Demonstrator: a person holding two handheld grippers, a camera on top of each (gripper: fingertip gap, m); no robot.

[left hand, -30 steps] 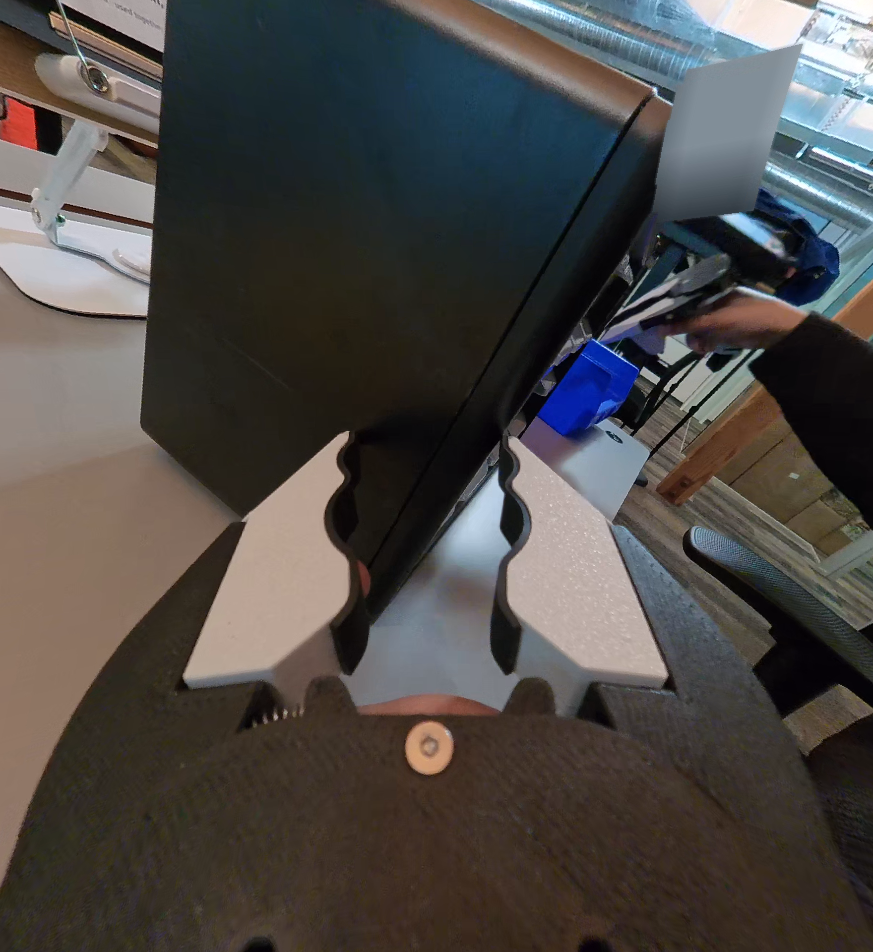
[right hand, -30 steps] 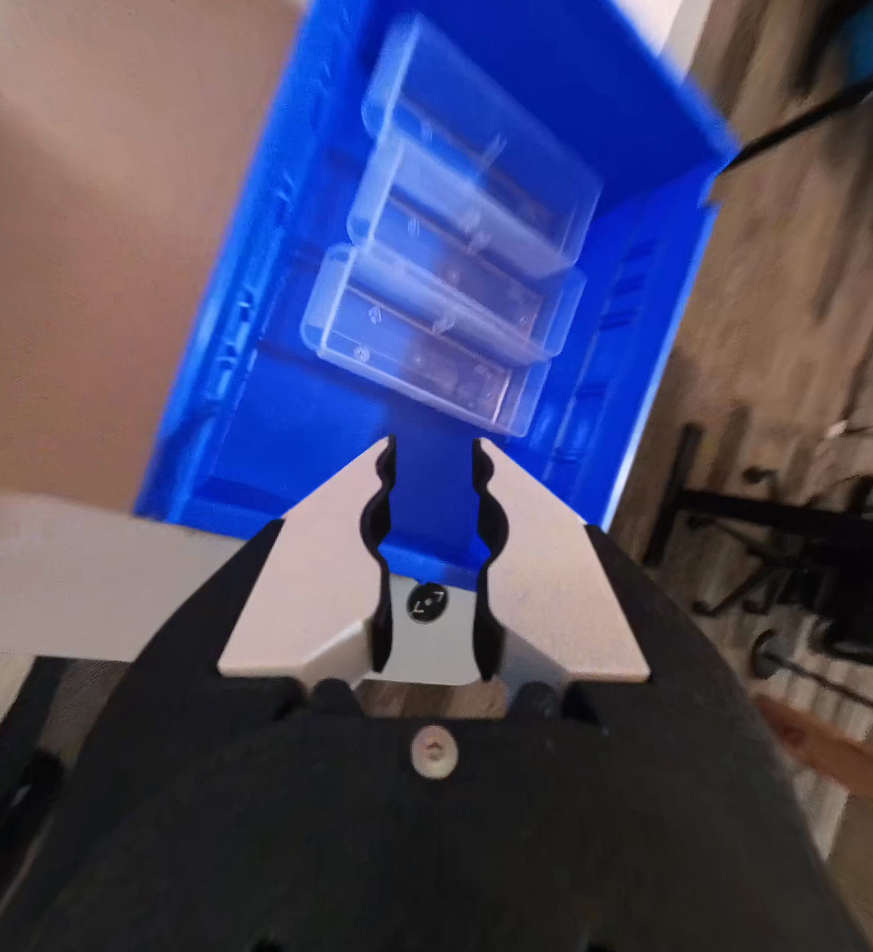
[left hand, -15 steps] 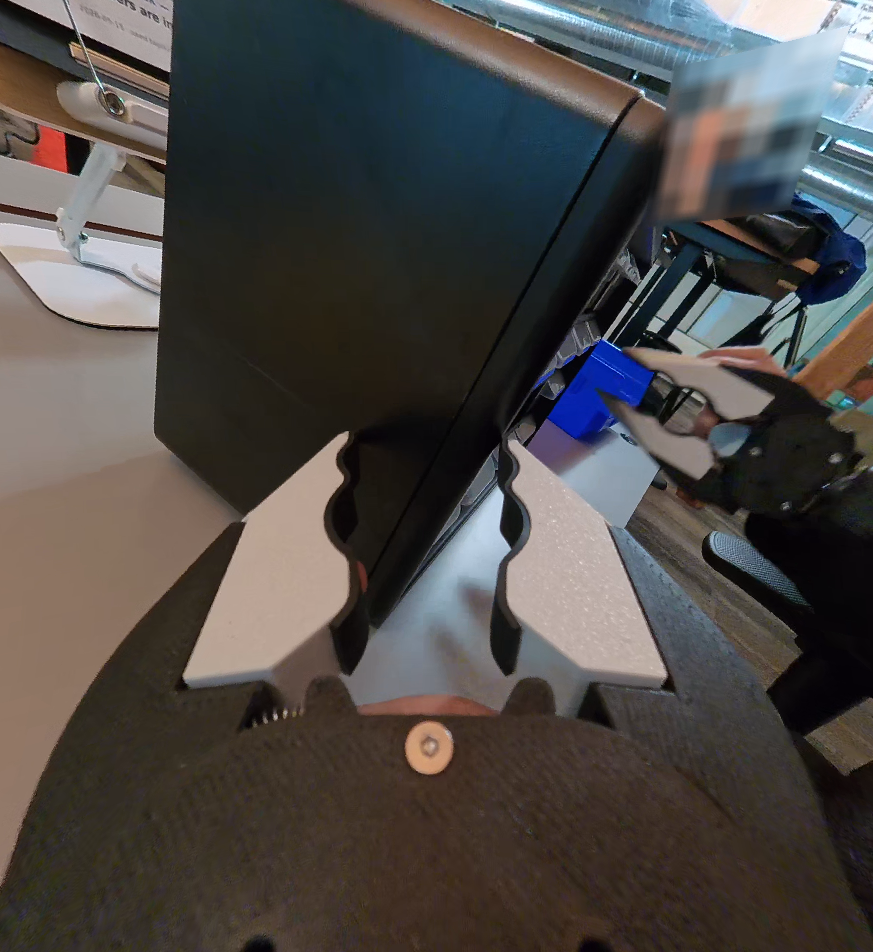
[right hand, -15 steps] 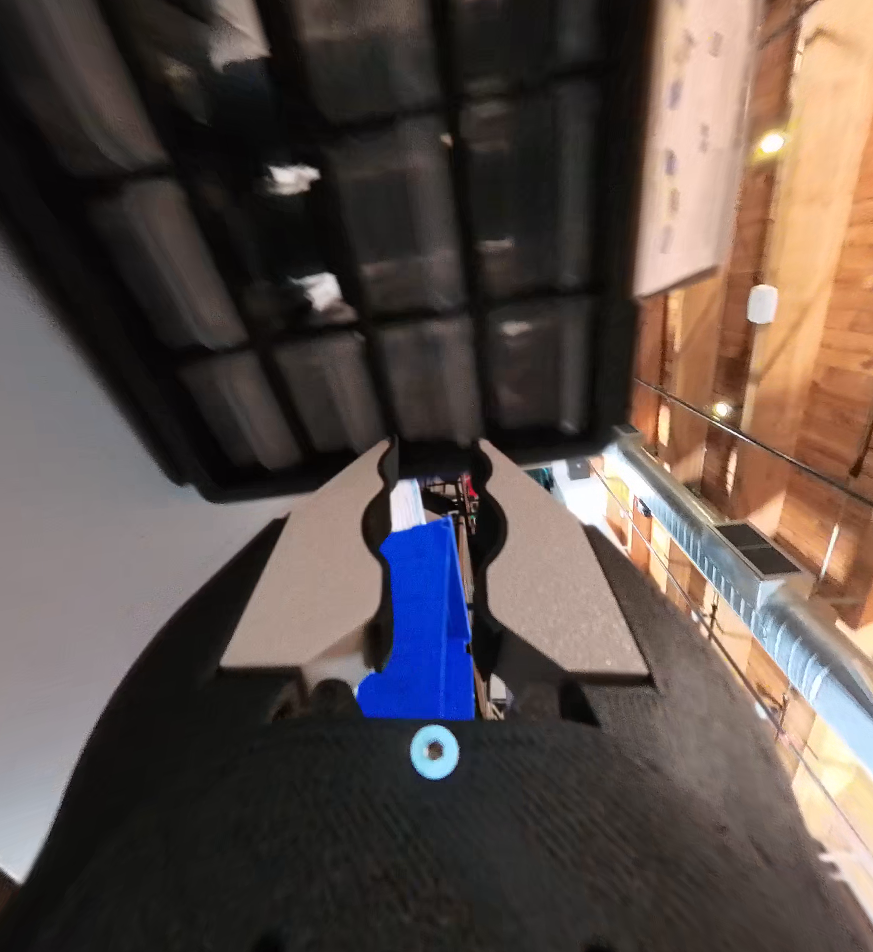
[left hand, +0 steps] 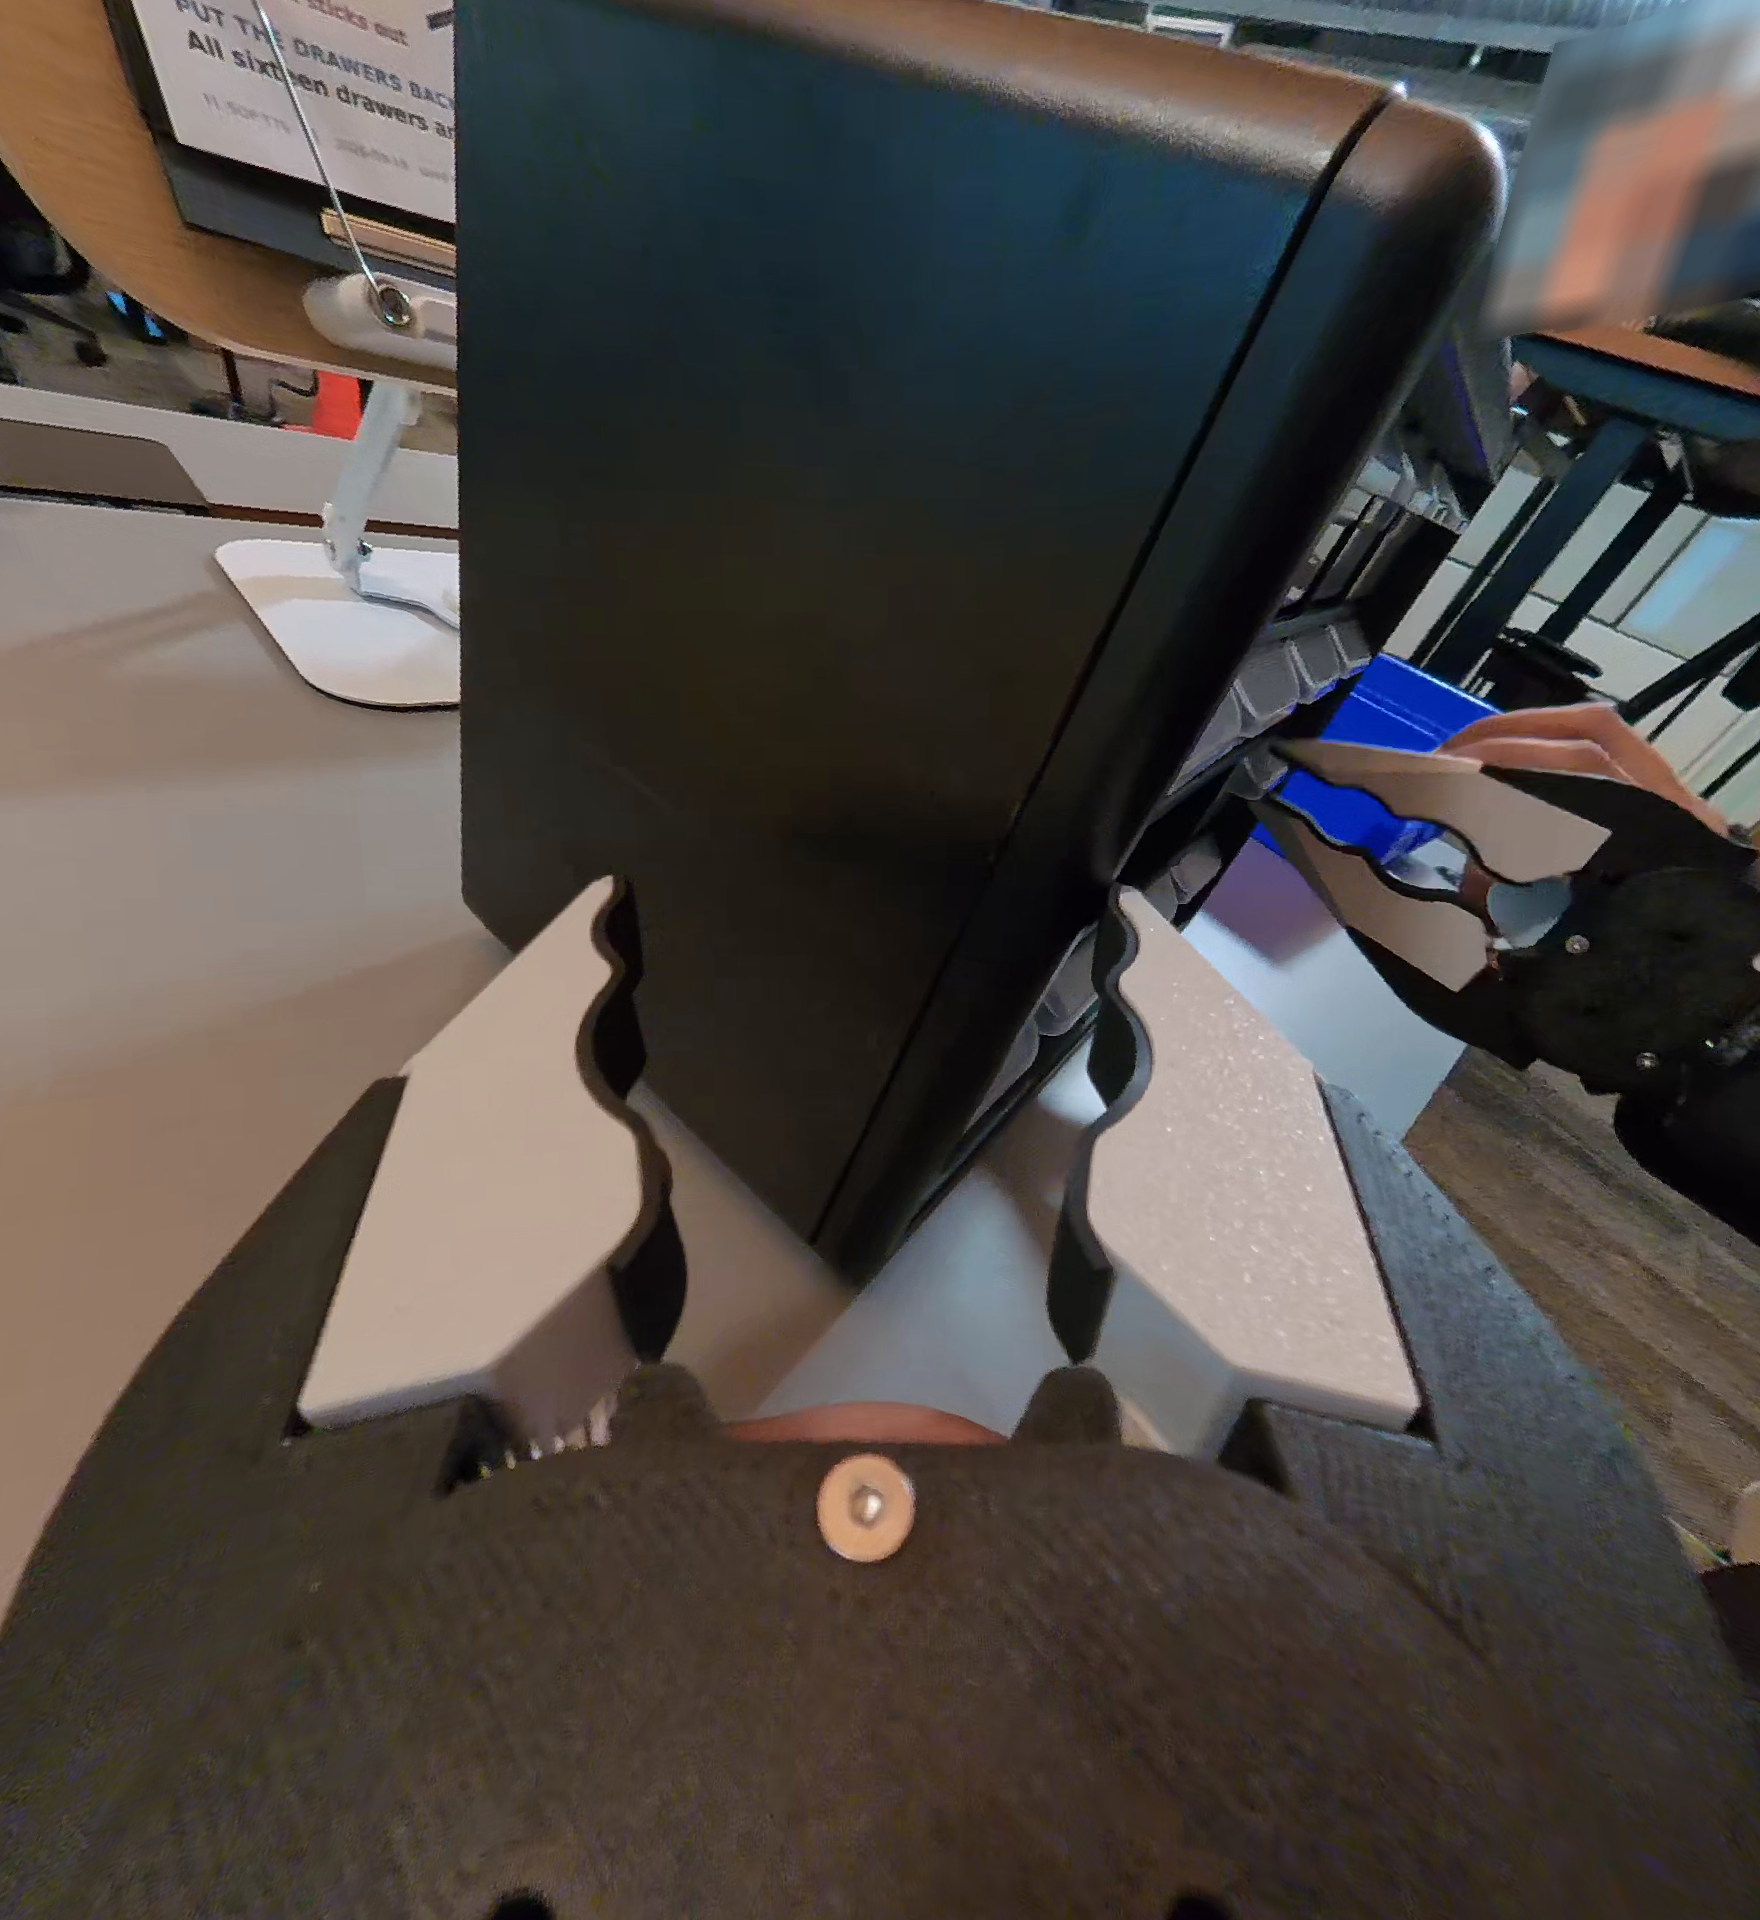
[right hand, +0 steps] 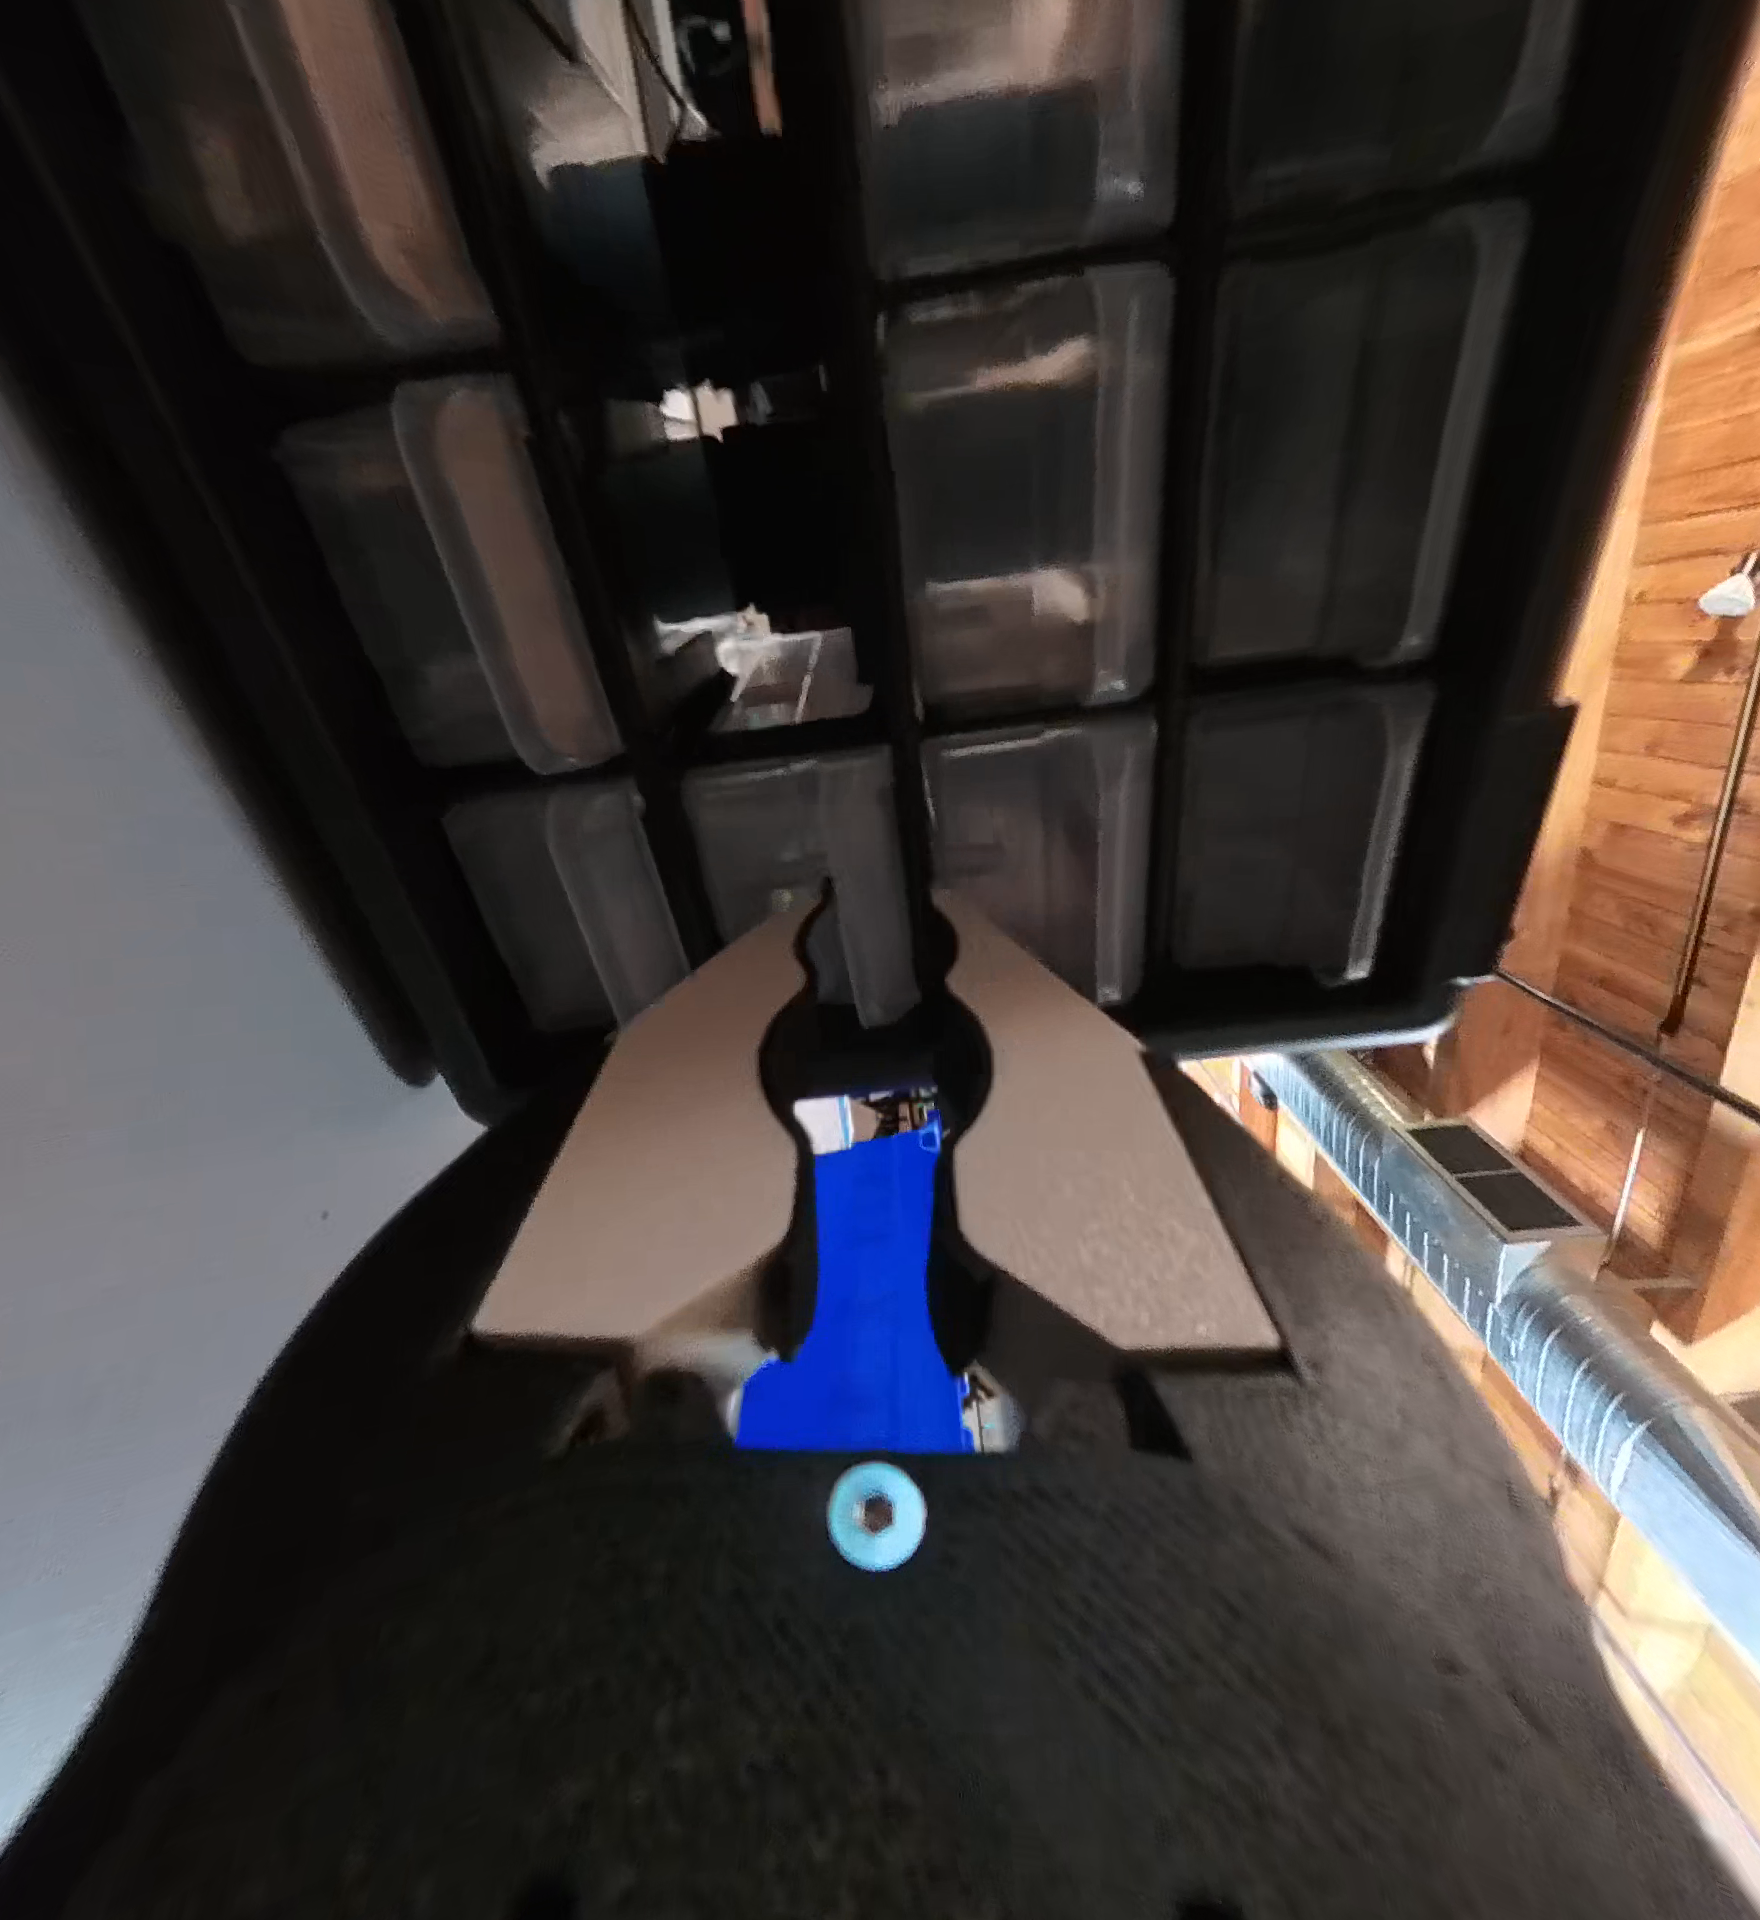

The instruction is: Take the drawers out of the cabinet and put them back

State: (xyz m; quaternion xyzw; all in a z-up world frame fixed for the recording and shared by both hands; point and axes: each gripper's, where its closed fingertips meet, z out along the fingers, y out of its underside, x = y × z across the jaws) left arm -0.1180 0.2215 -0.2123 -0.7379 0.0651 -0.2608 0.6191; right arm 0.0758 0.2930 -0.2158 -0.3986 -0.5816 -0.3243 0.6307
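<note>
A workshop with wood-panelled walls and a silver duct (right hand: pixel 1541 1320) surrounds the pale table (left hand: pixel 128 935), on which the black drawer cabinet (left hand: pixel 803 520) stands upright. The left hand-held gripper (left hand: pixel 860 1081) is spread wide, straddling the cabinet's near vertical corner without clearly touching it; it looks placed to steady the housing.

The right hand-held gripper (right hand: pixel 881 935) sits at the cabinet's front with its fingers nearly together around the raised lip of a clear drawer (right hand: pixel 803 873) in the end row of the grid; whether it is actually pinching the lip cannot be told through the blur. At least one bay nearby looks open. A blue bin (left hand: pixel 1395 758) waits beyond the cabinet.

The drawers appear to be thin, stiff, smooth plastic, probably light and slippery, so the front lip is the sensible hold, with a straight pull.

A printed sheet (left hand: pixel 304 83) on a white stand (left hand: pixel 367 582) behind the cabinet carries readable lettering; no brand shows on the cabinet.
</note>
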